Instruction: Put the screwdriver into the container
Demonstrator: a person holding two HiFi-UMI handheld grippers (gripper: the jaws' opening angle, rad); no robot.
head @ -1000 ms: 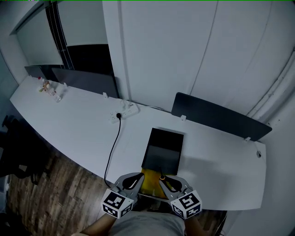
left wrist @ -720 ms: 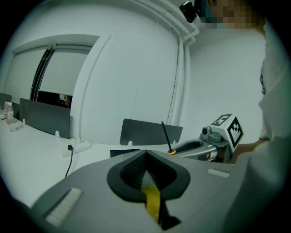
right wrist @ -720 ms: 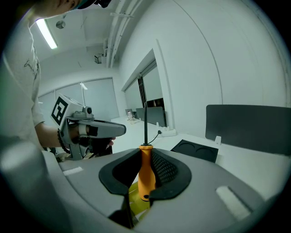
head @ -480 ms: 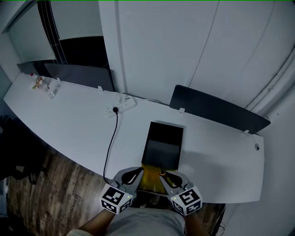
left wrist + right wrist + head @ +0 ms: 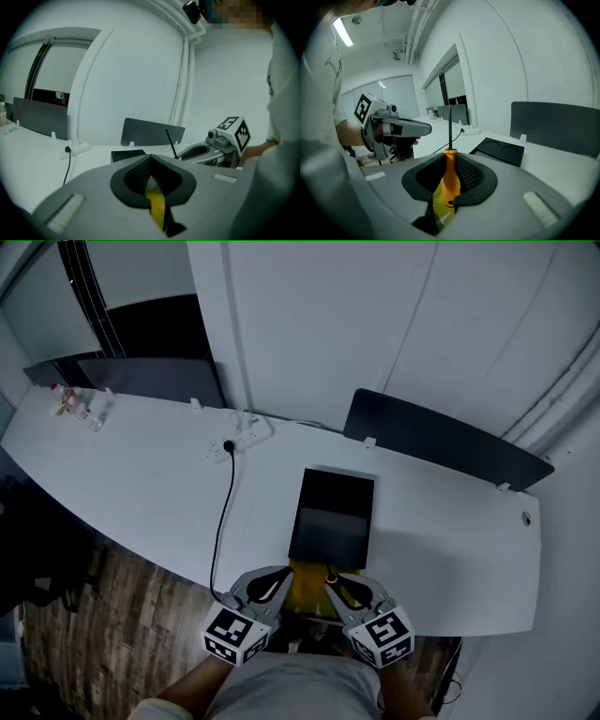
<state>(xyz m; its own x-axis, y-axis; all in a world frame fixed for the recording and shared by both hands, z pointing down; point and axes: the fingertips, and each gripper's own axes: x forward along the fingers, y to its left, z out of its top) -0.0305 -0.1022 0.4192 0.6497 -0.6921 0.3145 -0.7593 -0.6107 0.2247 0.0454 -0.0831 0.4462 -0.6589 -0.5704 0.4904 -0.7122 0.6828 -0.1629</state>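
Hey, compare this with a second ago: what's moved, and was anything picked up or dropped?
Nothing was taken hold of or let go. Only the head view drifted: the black container and the desk now sit slightly higher in the picture. The right gripper stays shut on the screwdriver by its orange handle, short of the container. The left gripper stays beside it, shut and empty.

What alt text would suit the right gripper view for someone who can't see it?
The right tool grips an orange-handled, black-shafted screwdriver between its jaws. Beyond it, a flat black rectangular container lies on a white table, and the left tool hovers at the left.
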